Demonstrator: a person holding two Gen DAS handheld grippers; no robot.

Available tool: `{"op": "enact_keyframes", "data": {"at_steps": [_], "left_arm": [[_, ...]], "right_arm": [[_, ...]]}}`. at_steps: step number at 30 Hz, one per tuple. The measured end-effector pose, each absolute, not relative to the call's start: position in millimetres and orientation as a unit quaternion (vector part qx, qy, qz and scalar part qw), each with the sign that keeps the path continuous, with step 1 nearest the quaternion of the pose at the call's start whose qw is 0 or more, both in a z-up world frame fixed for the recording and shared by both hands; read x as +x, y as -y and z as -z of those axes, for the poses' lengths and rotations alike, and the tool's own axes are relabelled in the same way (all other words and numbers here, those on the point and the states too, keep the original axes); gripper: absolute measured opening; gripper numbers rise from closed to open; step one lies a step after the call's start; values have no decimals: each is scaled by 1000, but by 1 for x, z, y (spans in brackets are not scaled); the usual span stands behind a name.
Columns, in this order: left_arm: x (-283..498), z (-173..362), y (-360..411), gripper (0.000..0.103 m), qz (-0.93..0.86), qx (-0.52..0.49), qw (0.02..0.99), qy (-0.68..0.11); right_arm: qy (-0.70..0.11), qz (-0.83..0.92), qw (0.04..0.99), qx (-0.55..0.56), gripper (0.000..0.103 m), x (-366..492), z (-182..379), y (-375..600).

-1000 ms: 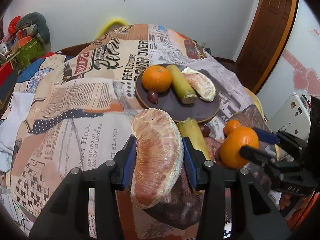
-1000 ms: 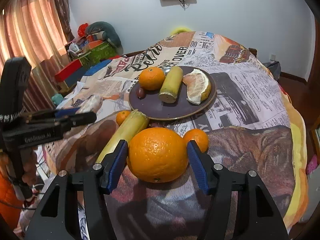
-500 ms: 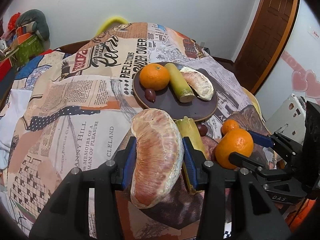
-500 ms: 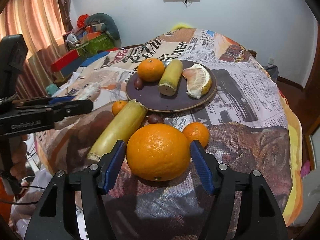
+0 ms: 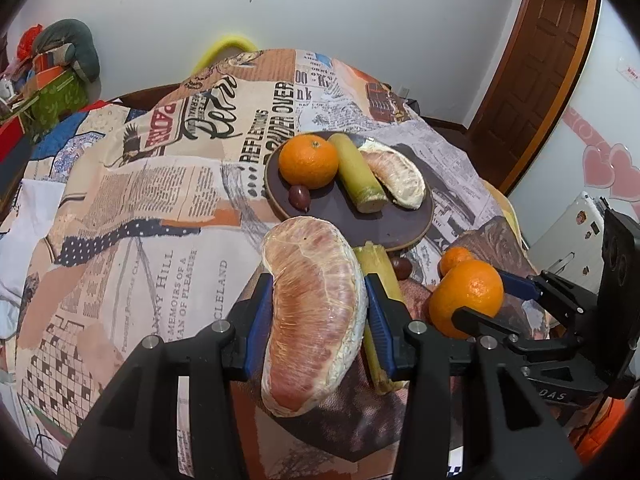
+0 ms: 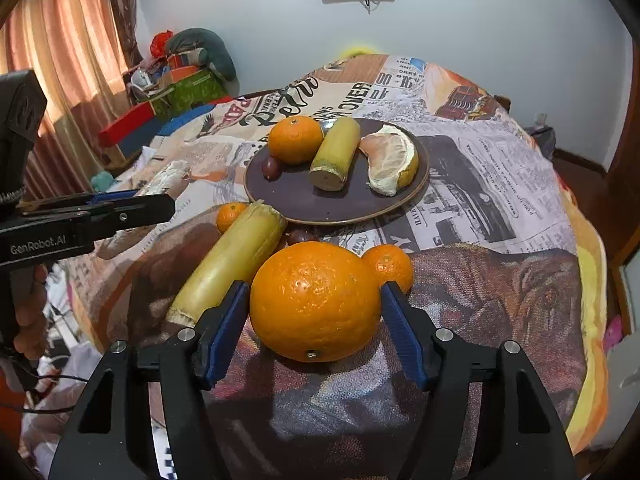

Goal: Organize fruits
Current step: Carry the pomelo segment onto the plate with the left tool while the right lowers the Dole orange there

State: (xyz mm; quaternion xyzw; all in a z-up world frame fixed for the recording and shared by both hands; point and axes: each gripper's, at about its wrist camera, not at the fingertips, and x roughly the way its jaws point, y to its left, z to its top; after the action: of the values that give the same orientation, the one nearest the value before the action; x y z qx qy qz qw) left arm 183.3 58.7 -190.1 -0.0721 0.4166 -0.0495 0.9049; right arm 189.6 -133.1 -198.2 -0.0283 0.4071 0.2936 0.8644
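The left claw [image 5: 318, 312] grips a peeled pomelo segment [image 5: 314, 312], which hides most of the sugarcane piece [image 5: 376, 264] behind it. The right claw [image 6: 314, 320] stands open around a large orange [image 6: 316, 300] on the bench [image 6: 500, 280], pads not touching. Farther, the dark plate [image 6: 340, 208] holds an orange, cane and pomelo; a small dark fruit [image 6: 271, 167] there is hard to name.

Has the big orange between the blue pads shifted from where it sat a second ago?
No. The big orange sits just in front of the small mandarin and beside the sugarcane piece, as before.
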Motion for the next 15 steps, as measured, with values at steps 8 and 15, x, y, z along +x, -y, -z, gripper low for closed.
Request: {"op": "enact_keyframes", "data": {"at_steps": [8,15], "left_arm": [[201,174,-58,45,52,-72,914,-396],[226,162,-55,45,59,-68,920,-381]], "right_arm": [[-384,-301,873,-8,63,195,180,138],[-352,-290,890,-2,63,218,160,142]]}}
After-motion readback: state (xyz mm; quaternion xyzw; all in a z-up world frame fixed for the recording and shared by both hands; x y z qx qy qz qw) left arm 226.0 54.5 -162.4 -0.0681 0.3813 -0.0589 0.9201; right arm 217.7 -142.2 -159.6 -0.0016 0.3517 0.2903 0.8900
